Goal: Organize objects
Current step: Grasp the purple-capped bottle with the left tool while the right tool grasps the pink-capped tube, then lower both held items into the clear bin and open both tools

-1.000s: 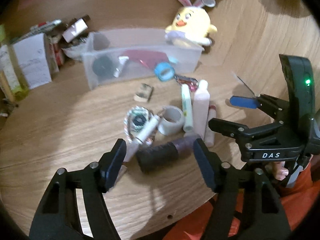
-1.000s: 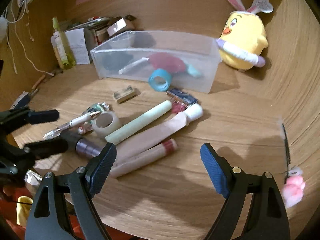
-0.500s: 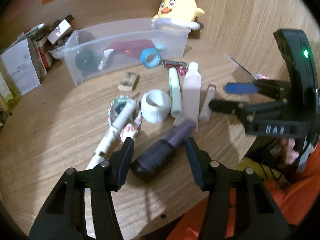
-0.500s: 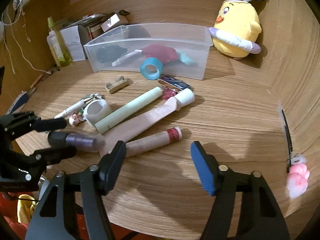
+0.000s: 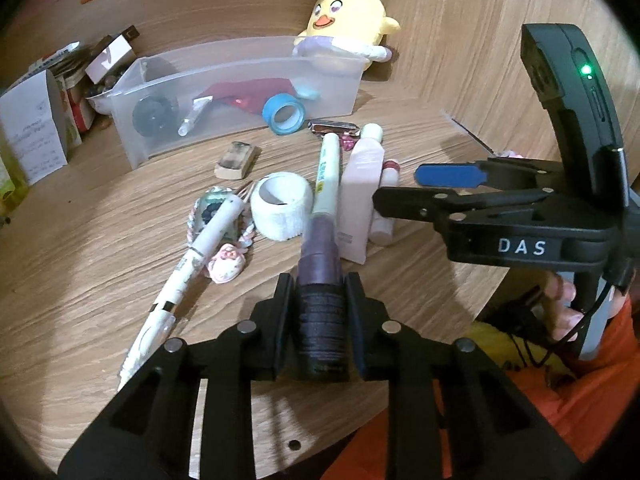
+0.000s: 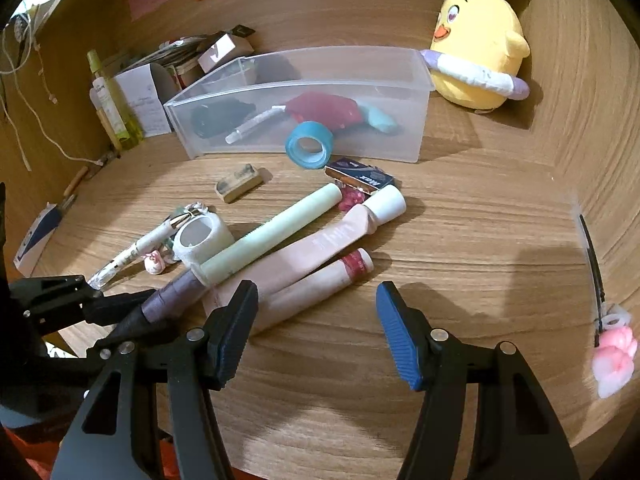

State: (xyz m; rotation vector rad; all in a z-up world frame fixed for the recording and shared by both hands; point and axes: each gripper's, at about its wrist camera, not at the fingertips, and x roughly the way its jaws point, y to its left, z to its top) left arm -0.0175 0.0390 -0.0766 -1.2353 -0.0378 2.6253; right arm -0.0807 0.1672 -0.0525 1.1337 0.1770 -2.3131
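My left gripper (image 5: 319, 292) is shut on a dark purple tube (image 5: 320, 280), which also shows in the right wrist view (image 6: 164, 300); its far end touches the pale green tube (image 5: 327, 172). Beside it lie a pink tube (image 5: 362, 188), a white tape roll (image 5: 282, 204), a white pen (image 5: 196, 256) and a blue tape roll (image 5: 284, 114). A clear plastic bin (image 5: 244, 68) holds several items at the back. My right gripper (image 6: 316, 312) is open and empty above the table's front, near a red-capped tube (image 6: 320, 284).
A yellow plush chick (image 6: 478, 64) sits behind the bin. Boxes and a green bottle (image 6: 114, 108) crowd the back left. A small eraser block (image 6: 239, 183) and a blue pack (image 6: 358, 176) lie before the bin. A pink-ended hair clip (image 6: 612, 344) lies at right.
My left gripper has closed on the dark purple tube and turned it to point away from me. My right gripper has moved slightly closer to the tubes, still open.
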